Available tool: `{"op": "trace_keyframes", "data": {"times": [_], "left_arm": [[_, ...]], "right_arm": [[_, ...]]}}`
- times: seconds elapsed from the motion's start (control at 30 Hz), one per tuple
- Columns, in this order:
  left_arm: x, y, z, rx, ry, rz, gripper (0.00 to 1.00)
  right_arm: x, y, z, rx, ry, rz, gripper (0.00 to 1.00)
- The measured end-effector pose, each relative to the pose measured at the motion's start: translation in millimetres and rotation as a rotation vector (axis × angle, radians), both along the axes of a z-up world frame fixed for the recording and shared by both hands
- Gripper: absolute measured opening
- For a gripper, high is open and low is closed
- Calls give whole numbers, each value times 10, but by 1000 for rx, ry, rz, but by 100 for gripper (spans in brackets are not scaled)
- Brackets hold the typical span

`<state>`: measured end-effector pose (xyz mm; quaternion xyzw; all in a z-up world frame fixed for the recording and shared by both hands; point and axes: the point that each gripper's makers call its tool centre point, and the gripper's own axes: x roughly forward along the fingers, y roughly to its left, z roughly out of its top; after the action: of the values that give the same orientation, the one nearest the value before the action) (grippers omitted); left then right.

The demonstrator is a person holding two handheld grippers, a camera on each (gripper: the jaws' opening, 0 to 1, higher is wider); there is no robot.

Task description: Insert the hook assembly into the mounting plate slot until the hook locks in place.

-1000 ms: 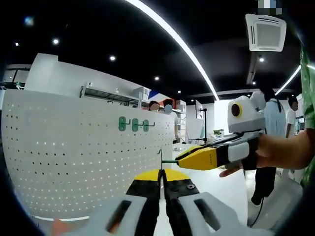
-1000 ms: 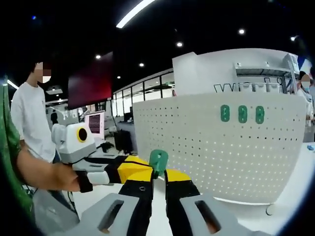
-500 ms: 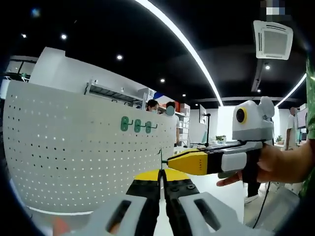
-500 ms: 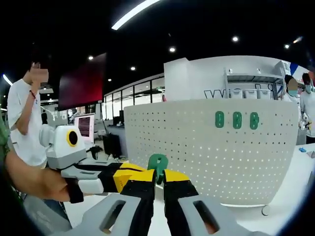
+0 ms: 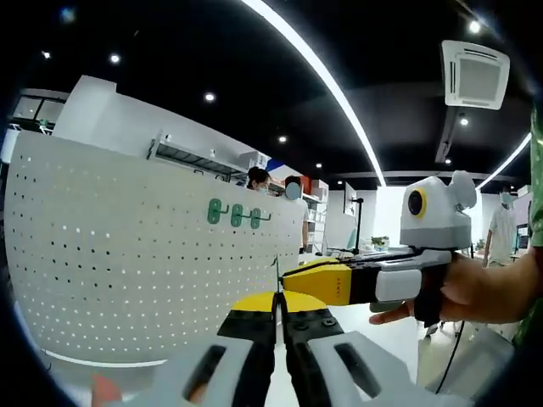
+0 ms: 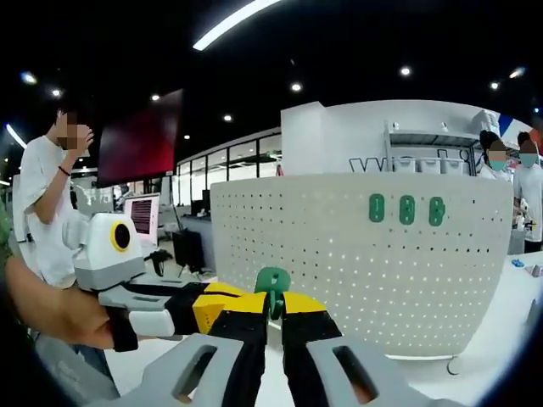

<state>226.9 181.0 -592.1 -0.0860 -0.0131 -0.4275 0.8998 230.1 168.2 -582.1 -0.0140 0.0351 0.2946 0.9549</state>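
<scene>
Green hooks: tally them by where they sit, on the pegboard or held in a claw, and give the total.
Green hooks mounted on the white pegboard: 3
Green hook held in the right claw, with the left claw closed on it too: 1
Total: 4

Your left gripper (image 5: 278,312): jaws closed together | your right gripper (image 5: 293,280): held by hand (image 5: 475,292), tip just above the left's | pegboard (image 5: 127,254): three green hooks (image 5: 232,214) mounted, ahead.
</scene>
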Motion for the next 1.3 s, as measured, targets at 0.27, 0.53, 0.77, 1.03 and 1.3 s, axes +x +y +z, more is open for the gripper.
{"op": "trace_keyframes", "data": {"times": [0.27, 0.53, 0.77, 1.03, 1.3], "left_arm": [[10, -2, -21, 17, -7, -6, 2], [18, 3, -15, 71, -54, -3, 3], [1, -5, -2, 98, -73, -21, 9], [-51, -43, -37, 128, -78, -58, 23], [-176, -61, -76, 151, -65, -155, 50]], "right_arm": [[12, 22, -5, -6, 4, 15, 2], [26, 29, -10, 4, 11, 14, 1], [44, -10, -12, 10, 16, 3, 1], [51, -51, -5, 8, 15, -6, 1], [47, -72, 2, 6, 14, -9, 1]]}}
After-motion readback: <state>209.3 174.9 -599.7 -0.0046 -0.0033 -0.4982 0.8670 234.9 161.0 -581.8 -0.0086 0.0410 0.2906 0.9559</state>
